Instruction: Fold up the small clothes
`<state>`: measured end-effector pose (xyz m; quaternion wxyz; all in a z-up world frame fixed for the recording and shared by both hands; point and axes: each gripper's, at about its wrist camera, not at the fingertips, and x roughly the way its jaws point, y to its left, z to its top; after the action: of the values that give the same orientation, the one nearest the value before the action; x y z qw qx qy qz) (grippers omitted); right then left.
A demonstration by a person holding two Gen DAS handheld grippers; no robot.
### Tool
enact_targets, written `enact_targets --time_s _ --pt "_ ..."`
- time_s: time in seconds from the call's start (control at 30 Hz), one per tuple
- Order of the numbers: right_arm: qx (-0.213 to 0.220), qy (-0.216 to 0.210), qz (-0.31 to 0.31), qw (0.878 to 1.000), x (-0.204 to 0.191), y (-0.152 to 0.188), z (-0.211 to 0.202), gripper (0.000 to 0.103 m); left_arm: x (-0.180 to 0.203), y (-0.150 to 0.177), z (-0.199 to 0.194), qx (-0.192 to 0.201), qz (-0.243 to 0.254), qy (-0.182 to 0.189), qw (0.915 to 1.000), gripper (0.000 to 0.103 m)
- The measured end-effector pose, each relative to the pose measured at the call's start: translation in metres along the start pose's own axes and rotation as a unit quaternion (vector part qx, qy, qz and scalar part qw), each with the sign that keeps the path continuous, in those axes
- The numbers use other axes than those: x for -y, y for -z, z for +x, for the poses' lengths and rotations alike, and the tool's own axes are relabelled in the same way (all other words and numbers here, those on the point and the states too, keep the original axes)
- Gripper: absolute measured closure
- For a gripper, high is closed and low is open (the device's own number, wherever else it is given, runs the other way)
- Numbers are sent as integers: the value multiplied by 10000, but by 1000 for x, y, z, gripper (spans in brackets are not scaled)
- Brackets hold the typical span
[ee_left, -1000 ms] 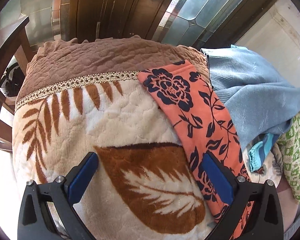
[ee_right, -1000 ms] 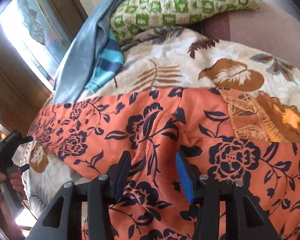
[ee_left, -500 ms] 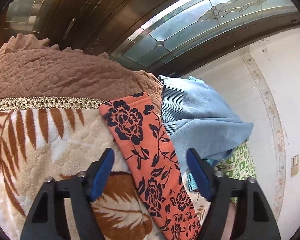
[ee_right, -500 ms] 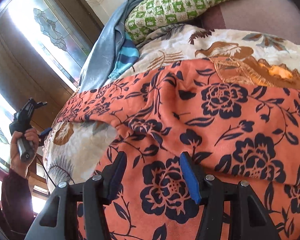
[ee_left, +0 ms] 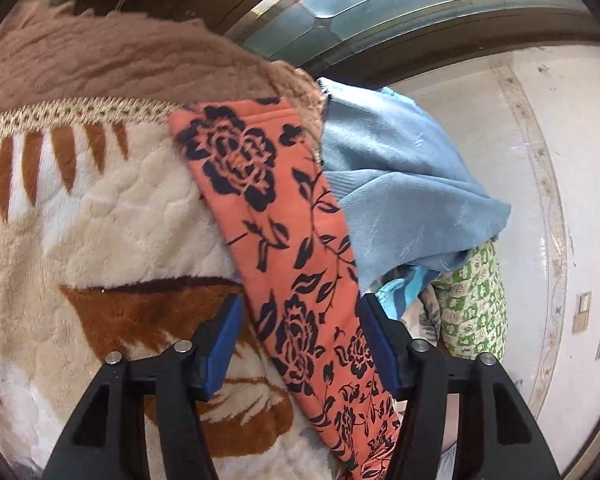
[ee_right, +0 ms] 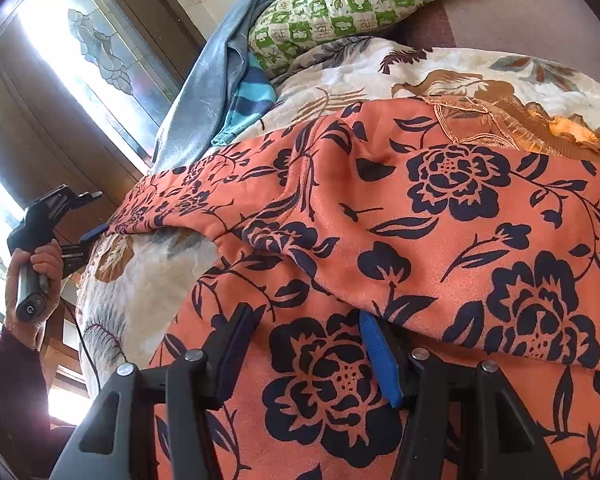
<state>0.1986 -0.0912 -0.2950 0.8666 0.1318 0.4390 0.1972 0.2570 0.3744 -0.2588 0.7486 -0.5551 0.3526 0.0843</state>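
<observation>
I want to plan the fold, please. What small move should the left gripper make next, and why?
Probably close the left gripper on the orange floral garment: its narrow leg lies flat on the blanket between the open pads, not yet pinched.

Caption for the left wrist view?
Left gripper open astride an orange floral garment leg on a leaf-patterned blanket.
</observation>
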Motion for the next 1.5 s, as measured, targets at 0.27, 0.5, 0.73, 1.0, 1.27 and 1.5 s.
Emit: enact_targets --time_s 0.27,0.5,0.73,1.0,1.27,1.5 --pt "60 -94 89 9999 3 1 -1 44 7 -5 21 290 76 -86 9995 39" --pt "11 -162 122 9998 4 -1 -3 44 8 -6 32 585 305 -583 9961 94" --pt "309 131 2 9994 17 -7 -49 45 65 23 12 916 1357 -325 9860 99" --pt "701 1347 1058 9827 107 -11 -101 60 163 112 -16 875 3160 618 9427 99" --pt "186 791 1982 9768 156 -14 -107 64 242 262 -5 21 4636 1389 8751 99" --pt "1186 640 2889 9478 212 -3 -174 64 267 440 32 -1433 5534 1881 7987 98"
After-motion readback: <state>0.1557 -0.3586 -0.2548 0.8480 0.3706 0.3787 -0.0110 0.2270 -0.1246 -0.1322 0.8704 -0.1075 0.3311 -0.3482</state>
